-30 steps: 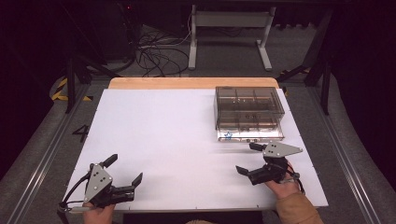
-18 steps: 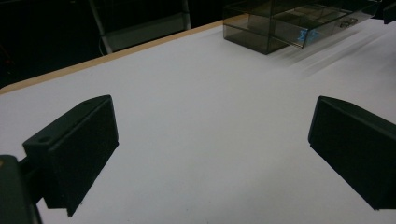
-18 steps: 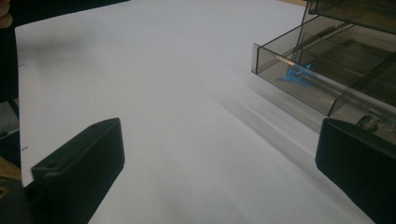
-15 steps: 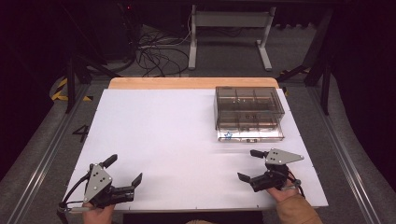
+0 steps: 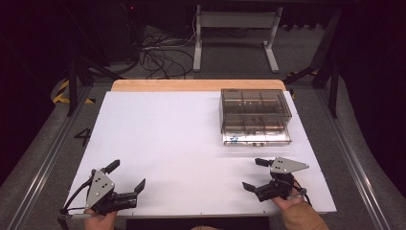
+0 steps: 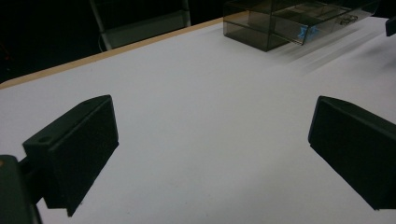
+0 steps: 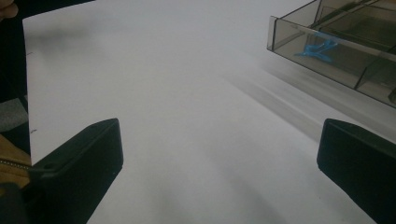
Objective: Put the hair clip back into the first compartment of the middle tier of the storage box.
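Note:
A smoky clear compartment box (image 5: 255,115) with a blue star sticker (image 5: 234,139) stands at the far right of the white table top (image 5: 182,139). My left gripper (image 5: 126,176) rests near the front left edge, open, with nothing between its jaws. My right gripper (image 5: 253,174) sits near the front right edge, open and empty, a short way in front of the box. In the left gripper view the gripper (image 6: 212,140) spans bare white surface, with the box (image 6: 289,23) far off. In the right gripper view the gripper (image 7: 219,163) faces the box (image 7: 341,46) at upper right.
A wooden strip (image 5: 196,85) borders the table's far edge. Beyond it are a metal stand (image 5: 234,28) and cables (image 5: 158,57) on the dark floor. Metal rails (image 5: 43,163) run along both sides of the table.
My right gripper has drawn back a little from the box toward the table's front edge. The left gripper has stayed put.

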`<state>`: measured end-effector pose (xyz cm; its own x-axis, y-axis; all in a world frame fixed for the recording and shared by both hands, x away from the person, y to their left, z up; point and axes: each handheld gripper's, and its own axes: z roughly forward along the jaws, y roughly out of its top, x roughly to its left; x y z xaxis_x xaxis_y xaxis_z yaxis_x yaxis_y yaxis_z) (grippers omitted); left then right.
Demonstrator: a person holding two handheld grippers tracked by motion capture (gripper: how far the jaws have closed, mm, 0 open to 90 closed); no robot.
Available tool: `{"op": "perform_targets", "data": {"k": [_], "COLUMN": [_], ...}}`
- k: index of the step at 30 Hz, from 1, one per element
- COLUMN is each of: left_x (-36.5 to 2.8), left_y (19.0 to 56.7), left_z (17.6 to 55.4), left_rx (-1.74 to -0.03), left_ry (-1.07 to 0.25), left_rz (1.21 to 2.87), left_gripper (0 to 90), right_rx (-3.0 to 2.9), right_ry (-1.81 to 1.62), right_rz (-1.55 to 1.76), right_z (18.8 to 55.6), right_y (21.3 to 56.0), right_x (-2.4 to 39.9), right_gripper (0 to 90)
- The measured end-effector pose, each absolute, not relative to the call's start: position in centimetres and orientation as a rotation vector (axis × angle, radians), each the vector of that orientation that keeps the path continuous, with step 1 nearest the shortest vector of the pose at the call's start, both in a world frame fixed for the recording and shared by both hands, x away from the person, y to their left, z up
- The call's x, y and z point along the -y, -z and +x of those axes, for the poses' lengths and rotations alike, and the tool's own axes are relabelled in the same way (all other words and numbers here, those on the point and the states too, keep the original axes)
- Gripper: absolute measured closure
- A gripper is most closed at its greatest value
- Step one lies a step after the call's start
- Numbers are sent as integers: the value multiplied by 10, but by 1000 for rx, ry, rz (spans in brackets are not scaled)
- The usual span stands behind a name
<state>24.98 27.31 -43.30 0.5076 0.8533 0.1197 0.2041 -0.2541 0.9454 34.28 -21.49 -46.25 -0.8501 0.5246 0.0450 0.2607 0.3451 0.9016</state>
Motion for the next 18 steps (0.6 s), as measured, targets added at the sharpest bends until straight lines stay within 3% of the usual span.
{"op": "perform_targets", "data": {"k": [18], "left_x": [-272], "left_y": [433], "left_z": [250], "left_rx": [-889], "left_ry": [-811], "left_rz": [1747], "left_gripper": [23], "right_rx": [-2350], "right_ry": [-1492], "right_rz": [689], "right_z": [343], "right_y": [462], "right_x": [214], "right_gripper": [11]}}
